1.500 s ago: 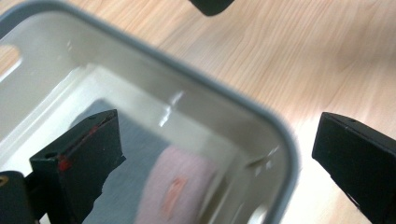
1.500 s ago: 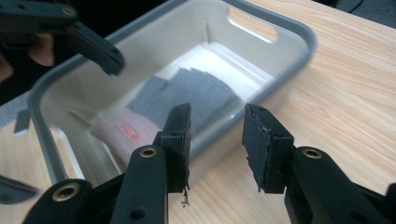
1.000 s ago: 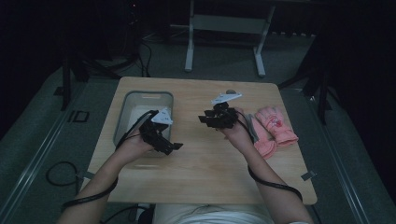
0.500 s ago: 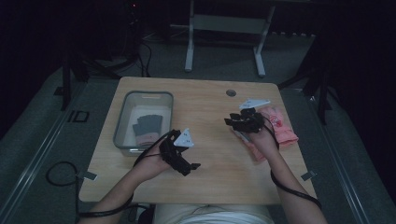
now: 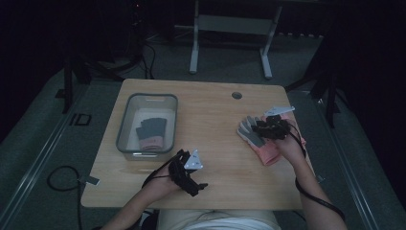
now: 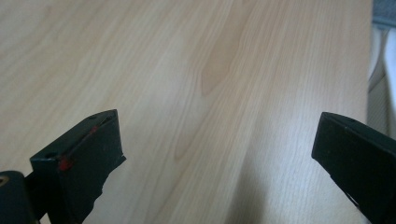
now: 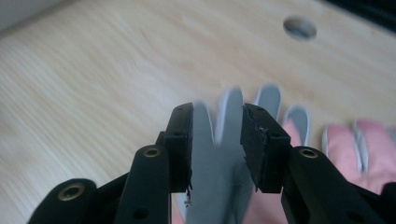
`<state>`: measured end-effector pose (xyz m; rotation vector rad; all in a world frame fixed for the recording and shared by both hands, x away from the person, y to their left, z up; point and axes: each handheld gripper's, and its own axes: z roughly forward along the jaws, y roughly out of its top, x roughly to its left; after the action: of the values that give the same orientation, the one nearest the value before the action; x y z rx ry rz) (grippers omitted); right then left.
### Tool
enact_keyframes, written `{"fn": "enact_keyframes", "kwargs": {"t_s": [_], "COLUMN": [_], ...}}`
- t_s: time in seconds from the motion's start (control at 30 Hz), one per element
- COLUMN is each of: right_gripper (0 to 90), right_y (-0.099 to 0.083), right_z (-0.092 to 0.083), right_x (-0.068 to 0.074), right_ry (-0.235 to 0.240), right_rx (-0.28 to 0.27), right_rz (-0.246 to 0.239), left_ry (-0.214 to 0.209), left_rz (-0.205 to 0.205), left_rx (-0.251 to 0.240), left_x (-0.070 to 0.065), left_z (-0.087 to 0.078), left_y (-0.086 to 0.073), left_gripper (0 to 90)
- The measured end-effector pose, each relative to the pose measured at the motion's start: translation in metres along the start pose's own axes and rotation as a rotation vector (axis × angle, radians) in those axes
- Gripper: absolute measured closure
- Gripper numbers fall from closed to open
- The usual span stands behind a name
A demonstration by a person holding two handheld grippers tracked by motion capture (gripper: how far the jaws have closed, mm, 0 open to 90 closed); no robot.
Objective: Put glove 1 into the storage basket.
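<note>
Right tongs [image 7: 215, 144] ajar over grey-palmed glove [image 7: 224, 186]; left tongs [image 6: 219, 163] wide apart above bare table [image 6: 187, 60].

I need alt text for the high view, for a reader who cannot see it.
The right gripper reaches over a grey-and-pink glove at the right side of a wooden table. The left gripper hovers near the front edge, and another glove lies in a clear bin.

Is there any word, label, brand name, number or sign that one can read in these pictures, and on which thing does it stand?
None: no readable text stands on any thing.
Light wooden table: bare wood grain, no print.
Clear plastic bin: no label visible.
Grey-and-pink work glove on the table: no brand mark to be seen; it is blurred in the right gripper view.
</note>
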<state>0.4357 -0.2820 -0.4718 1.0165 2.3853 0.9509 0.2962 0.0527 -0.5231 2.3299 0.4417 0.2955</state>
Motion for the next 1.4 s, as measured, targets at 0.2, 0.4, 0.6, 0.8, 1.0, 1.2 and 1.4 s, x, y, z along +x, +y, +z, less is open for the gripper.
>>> {"fn": "enact_keyframes", "kwargs": {"t_s": [0.2,0.4,0.6,0.8,1.0,1.2,1.4], "right_gripper": [63.4,63.7,64.8,76.4,87.8,88.6,88.6], "right_y": [-0.026,-0.033,-0.038,-0.043,-0.047,-0.031,-0.003], "right_z": [0.013,0.023,0.028,0.036,0.034,0.004,-0.027], "right_x": [-0.007,-0.010,-0.012,-0.014,-0.009,0.010,0.037], "right_ry": [-0.010,-0.004,0.022,0.054,0.018,-0.032,-0.045], "right_rx": [0.096,0.122,0.127,0.154,0.098,-0.047,-0.140], "right_rz": [-0.020,-0.022,-0.005,0.028,0.144,0.219,0.283], "left_ry": [0.051,0.084,0.093,0.110,0.112,0.109,0.119], "left_rz": [-0.009,-0.044,-0.055,-0.088,-0.088,-0.080,-0.079], "left_rx": [-0.003,-0.040,-0.041,-0.064,-0.070,-0.068,-0.075], "left_x": [-0.010,-0.016,-0.022,-0.024,-0.025,-0.025,-0.024], "left_z": [0.010,0.014,0.016,0.012,0.012,0.013,0.014], "left_y": [-0.015,-0.020,-0.023,-0.026,-0.031,-0.032,-0.034], "left_gripper": [1.4,1.4,1.4,1.4,1.4,1.4,1.4]}}
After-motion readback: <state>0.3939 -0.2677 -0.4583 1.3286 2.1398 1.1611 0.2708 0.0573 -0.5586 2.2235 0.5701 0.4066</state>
